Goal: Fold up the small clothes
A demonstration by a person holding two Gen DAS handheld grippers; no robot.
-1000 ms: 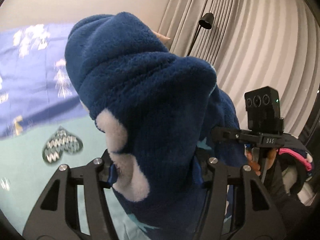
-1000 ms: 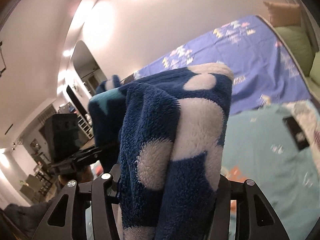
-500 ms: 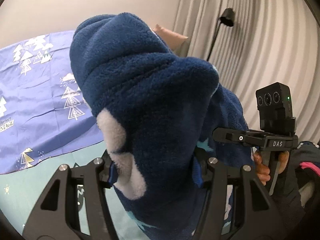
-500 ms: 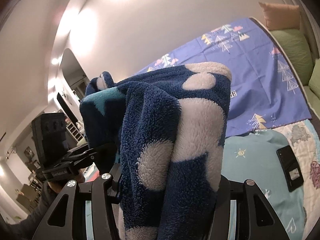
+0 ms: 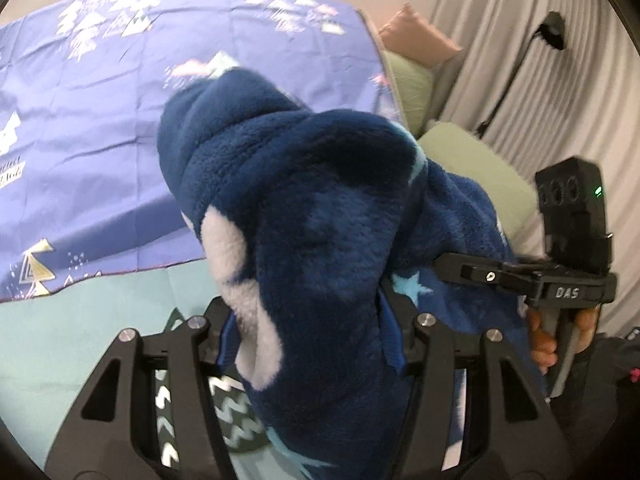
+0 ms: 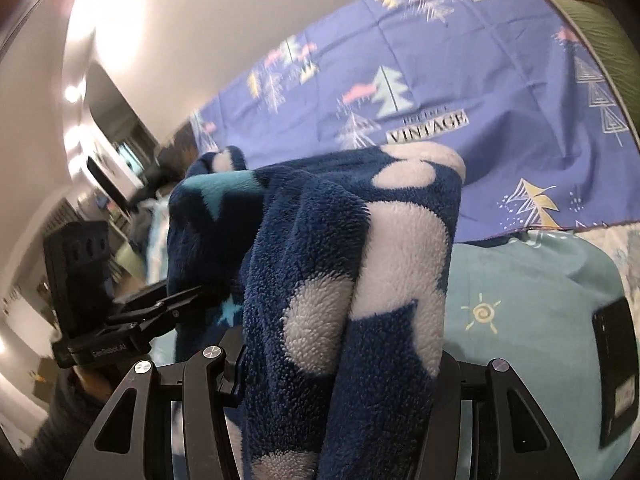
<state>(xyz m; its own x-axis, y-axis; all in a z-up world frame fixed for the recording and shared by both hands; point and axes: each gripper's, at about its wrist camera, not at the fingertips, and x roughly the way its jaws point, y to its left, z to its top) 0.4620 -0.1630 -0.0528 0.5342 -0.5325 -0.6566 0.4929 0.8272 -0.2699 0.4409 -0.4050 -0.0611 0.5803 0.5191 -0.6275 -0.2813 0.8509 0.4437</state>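
A dark blue fleece garment (image 5: pixel 304 208) with white patches and light blue stars hangs bunched between both grippers, held above the bed. My left gripper (image 5: pixel 312 344) is shut on one part of it; the fleece hides its fingertips. My right gripper (image 6: pixel 344 364) is shut on another part of the same fleece garment (image 6: pixel 340 264). Each gripper shows in the other's view, the right gripper (image 5: pixel 472 276) at the right and the left gripper (image 6: pixel 176 304) at the left, both clamped on the fleece.
Below lies a bed with a purple tree-print sheet (image 5: pixel 100 120) and a teal quilt (image 5: pixel 60 340). Green and pink pillows (image 5: pixel 408 76) sit by grey curtains (image 5: pixel 540 80) and a black lamp (image 5: pixel 554 34). A dark phone-like object (image 6: pixel 616 364) lies on the quilt.
Both grippers have tilted down toward the bed with the fleece still held; the purple sheet and quilt now fill more of both views.
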